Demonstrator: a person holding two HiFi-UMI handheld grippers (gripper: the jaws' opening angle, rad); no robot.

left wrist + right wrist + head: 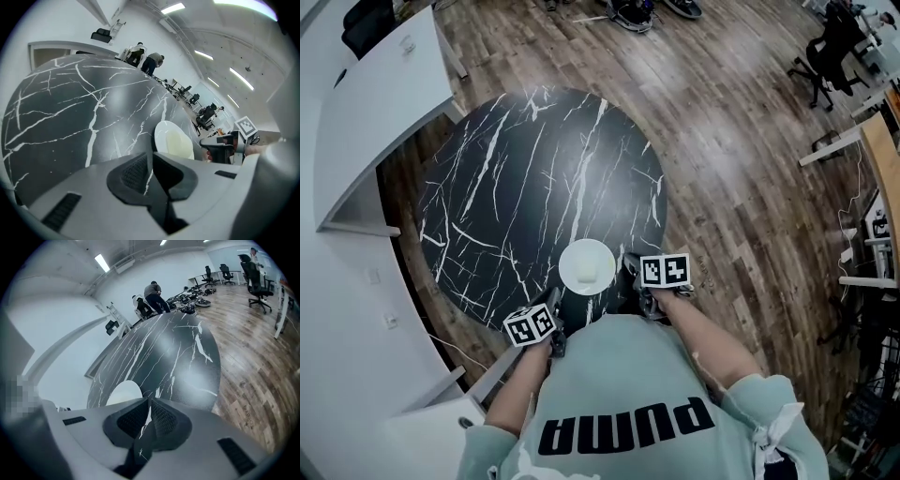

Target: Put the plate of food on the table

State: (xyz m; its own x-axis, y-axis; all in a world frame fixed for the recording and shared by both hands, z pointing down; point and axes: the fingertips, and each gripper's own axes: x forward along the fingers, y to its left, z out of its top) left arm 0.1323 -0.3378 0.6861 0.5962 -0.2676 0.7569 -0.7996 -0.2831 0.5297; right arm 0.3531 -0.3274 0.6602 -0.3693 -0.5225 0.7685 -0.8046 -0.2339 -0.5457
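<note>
A white plate with a pale piece of food rests on the round black marble table, close to its near edge. My left gripper is at the table's edge just left of the plate, apart from it. My right gripper is just right of the plate, not holding it. In the left gripper view the jaws are shut and empty, with the plate ahead to the right and the other gripper beyond it. The right gripper is shut and empty too, and its view shows the plate to the left.
A white curved counter wraps round the table's left side. Wooden floor lies to the right, with office chairs and desks at the far right. People stand beyond the table's far side.
</note>
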